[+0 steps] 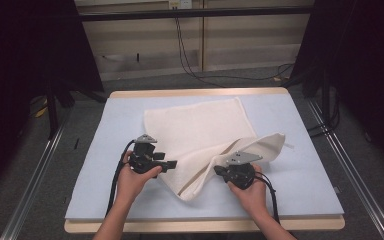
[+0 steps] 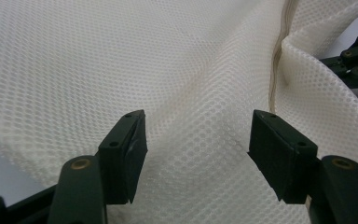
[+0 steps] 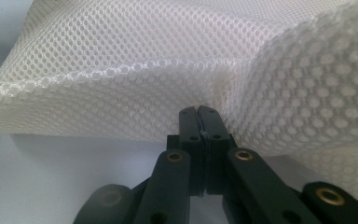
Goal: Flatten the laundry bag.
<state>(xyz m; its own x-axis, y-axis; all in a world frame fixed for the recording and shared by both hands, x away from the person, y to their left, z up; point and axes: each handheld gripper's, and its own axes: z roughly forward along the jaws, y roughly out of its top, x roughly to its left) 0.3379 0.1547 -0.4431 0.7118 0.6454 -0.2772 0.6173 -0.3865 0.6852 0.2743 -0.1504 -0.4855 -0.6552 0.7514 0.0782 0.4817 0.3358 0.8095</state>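
Observation:
A cream mesh cloth [image 1: 200, 130] lies on the light blue mat [image 1: 310, 155], and its right side is folded over into a raised flap. My left gripper [image 1: 172, 164] rests at the cloth's left edge and points right. In the left gripper view my left gripper [image 2: 198, 140] is open, its two pads spread wide over the mesh cloth [image 2: 121, 60] and pressing on nothing. My right gripper [image 1: 218, 170] sits at the folded flap's lower edge. In the right gripper view my right gripper [image 3: 200, 114] is shut on the hem of the cloth [image 3: 144, 46], which lifts off the mat there.
The mat covers a wooden table [image 1: 200, 92] with bare mat at both sides and in front of the cloth. Metal rails [image 1: 40, 165] run along the floor on both sides. Cables [image 1: 190, 65] lie on the floor behind. The right gripper's linkage [image 2: 354, 60] shows at the edge of the left gripper view.

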